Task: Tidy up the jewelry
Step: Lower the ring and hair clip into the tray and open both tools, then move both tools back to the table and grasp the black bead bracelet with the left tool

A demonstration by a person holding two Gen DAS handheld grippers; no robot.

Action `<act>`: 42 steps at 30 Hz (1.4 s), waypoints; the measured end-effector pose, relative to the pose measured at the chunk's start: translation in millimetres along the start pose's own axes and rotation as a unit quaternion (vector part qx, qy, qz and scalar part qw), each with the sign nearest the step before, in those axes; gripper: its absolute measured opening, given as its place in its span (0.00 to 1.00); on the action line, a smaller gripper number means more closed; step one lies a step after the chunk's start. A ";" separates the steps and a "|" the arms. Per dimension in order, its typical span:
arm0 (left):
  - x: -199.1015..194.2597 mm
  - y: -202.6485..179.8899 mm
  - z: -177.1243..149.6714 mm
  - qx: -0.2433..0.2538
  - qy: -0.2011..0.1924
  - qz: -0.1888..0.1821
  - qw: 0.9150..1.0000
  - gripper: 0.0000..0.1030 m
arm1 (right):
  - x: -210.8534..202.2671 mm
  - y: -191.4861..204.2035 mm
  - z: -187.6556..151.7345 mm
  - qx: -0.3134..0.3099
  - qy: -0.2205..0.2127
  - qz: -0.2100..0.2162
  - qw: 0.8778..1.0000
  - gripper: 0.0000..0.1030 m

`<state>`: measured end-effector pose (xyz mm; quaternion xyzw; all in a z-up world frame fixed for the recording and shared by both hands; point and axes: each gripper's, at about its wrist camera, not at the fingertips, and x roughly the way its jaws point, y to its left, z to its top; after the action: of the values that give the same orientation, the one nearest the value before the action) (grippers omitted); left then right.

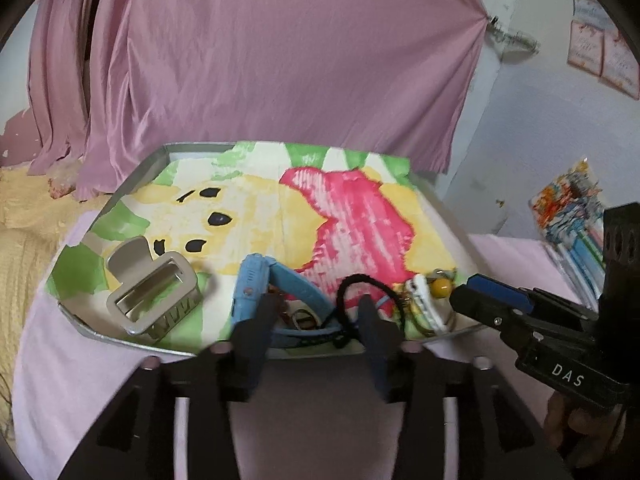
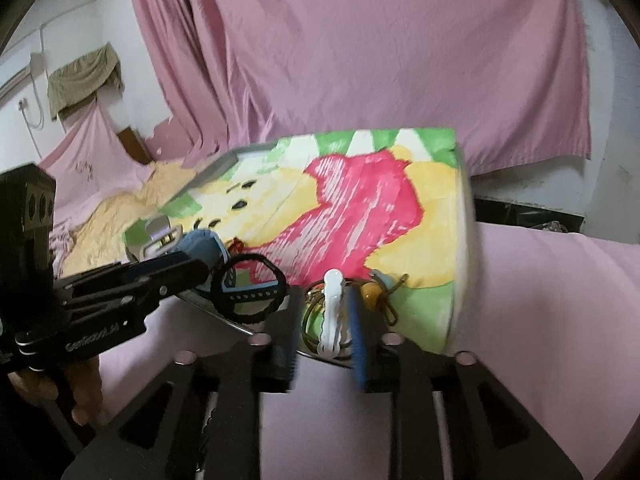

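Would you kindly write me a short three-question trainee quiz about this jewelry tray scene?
1. True or false: the silver rectangular claw clip lies outside the metal tray.
2. What sits between the right gripper fingers: A) white plastic hair clip, B) blue plastic watch, C) yellow bead?
3. What colour is the elastic hair tie near the left gripper?

Key: 1 false; 2 A; 3 black.

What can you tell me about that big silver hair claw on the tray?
The hair claw is a large claw clip in matte silver, metal or metallic plastic by its look, with a rectangular open frame, a row of teeth along its lower edge and curved handles at the back. It looks closed. It lies on its side on the colourful cloth lining the tray, near the left corner, apart from the other pieces. No gripper touches it.
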<state>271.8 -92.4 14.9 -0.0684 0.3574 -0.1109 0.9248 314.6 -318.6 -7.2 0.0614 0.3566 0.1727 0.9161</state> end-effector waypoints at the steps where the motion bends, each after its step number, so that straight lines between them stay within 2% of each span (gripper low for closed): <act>1: -3.7 -0.6 -0.3 -0.001 -0.007 0.000 1.000 0.49 | -4.1 -0.4 -0.8 0.003 -0.007 -0.002 1.000 0.36; 4: -19.5 -0.6 -3.9 -0.003 -0.030 -0.004 1.000 0.58 | -20.6 1.1 -5.5 0.009 -0.037 -0.011 0.999 0.39; 5: -24.6 -0.1 -5.2 -0.005 -0.037 -0.007 0.999 0.64 | -28.1 2.9 -8.1 0.010 -0.050 -0.014 0.999 0.40; 7: -38.5 1.0 -9.8 -0.011 -0.059 -0.010 0.998 0.75 | -39.4 4.6 -10.5 0.012 -0.069 -0.018 0.997 0.51; 9: -50.7 2.6 -14.0 -0.014 -0.081 -0.010 0.997 0.85 | -54.6 8.9 -15.4 0.011 -0.095 -0.024 0.995 0.56; 11: -63.8 4.0 -19.9 -0.017 -0.102 -0.009 0.995 0.91 | -68.9 14.0 -20.4 0.008 -0.119 -0.030 0.992 0.65; 13: -76.2 5.8 -26.2 -0.021 -0.124 -0.005 0.992 0.95 | -83.2 18.4 -26.8 0.004 -0.141 -0.037 0.989 0.78; 15: -89.0 7.3 -33.4 -0.023 -0.147 0.001 0.989 1.00 | -96.2 22.3 -33.5 0.002 -0.161 -0.042 0.986 0.80; 19: -106.7 7.0 -48.3 -0.014 -0.170 0.009 0.985 1.00 | -119.2 29.2 -49.6 -0.001 -0.196 -0.055 0.979 0.92; 23: -118.2 5.0 -62.8 -0.005 -0.180 0.015 0.983 1.00 | -136.2 34.0 -66.2 -0.009 -0.218 -0.069 0.973 0.92; 30: -133.0 1.6 -89.6 -0.004 -0.198 0.023 0.980 1.00 | -151.6 36.0 -89.8 -0.015 -0.227 -0.075 0.971 0.92; 36: -130.1 -2.4 -101.7 -0.006 -0.184 0.028 0.982 1.00 | -148.7 31.6 -98.4 -0.019 -0.211 -0.075 0.974 0.92; 42: -122.1 -6.1 -108.1 -0.013 -0.163 0.030 0.986 1.00 | -140.4 24.7 -96.7 -0.035 -0.177 -0.071 0.981 0.92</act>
<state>109.8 -72.5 15.5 -0.0872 0.2049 -0.0653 0.9727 146.3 -347.2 16.0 0.0330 0.1861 0.1059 0.9762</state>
